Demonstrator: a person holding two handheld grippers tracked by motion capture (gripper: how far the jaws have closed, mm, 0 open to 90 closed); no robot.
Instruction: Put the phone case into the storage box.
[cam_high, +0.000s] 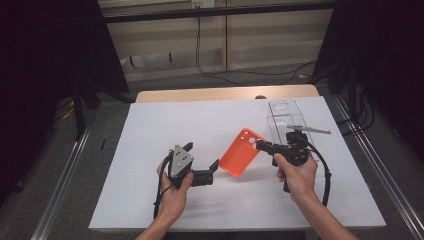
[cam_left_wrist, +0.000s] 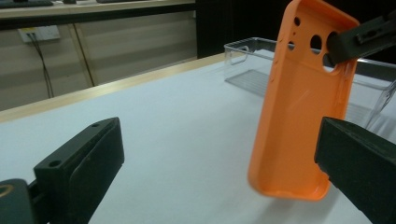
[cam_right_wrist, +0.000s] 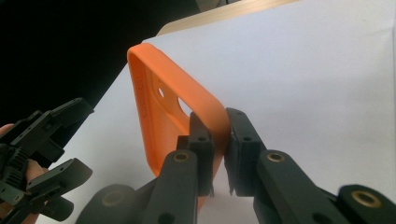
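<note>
Orange phone case (cam_high: 241, 159) clamped in right gripper (cam_high: 260, 145) jaws above white table (cam_high: 200, 125); left gripper (cam_high: 202, 160) jaws wide.

We list a clear tray (cam_high: 283, 116) at the far right of the white sheet (cam_high: 200, 125), which covers the wooden table (cam_high: 200, 94). A thin grey bar (cam_high: 310, 129) lies across the tray's near end. Beyond the table we note a black cable (cam_high: 235, 73) trailing over the floor and a wall socket (cam_left_wrist: 39, 33).
</note>
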